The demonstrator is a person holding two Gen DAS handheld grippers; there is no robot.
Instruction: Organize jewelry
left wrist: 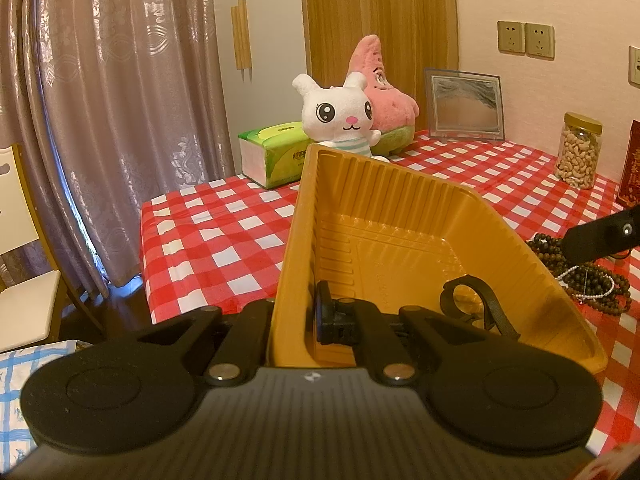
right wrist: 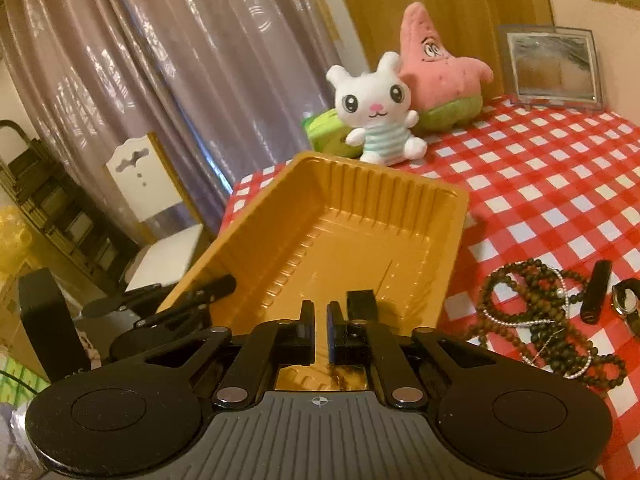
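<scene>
Left wrist view: gold plastic tray (left wrist: 392, 236), tilted, near wall clamped between pads of left claw (left wrist: 294, 320); one finger outside the wall, one inside. Black watch with strap (left wrist: 472, 304) lying in tray's near right corner. Right wrist view: same tray (right wrist: 320, 240) raised at a slant off red-checked tabletop (right wrist: 540, 184), left claw (right wrist: 192, 300) gripping its left rim. Right claw (right wrist: 320, 332) poised above tray's near end, angled downward, jaws slightly apart, nothing between them; no earlier frame to compare. Small black block (right wrist: 362, 304) on tray floor just beyond right finger. Jewelry heap on tabletop right of tray: dark bead strands (right wrist: 532, 320) tangled with silver chain (right wrist: 504, 318); black cylinder (right wrist: 598, 292) and wristwatch (right wrist: 626, 300) just beside. Farther back: white rabbit plush (right wrist: 374, 112), pink star plush (right wrist: 440, 68), green tissue pack (left wrist: 276, 152), picture frame (left wrist: 466, 104), jar of cashews (left wrist: 580, 152).
</scene>
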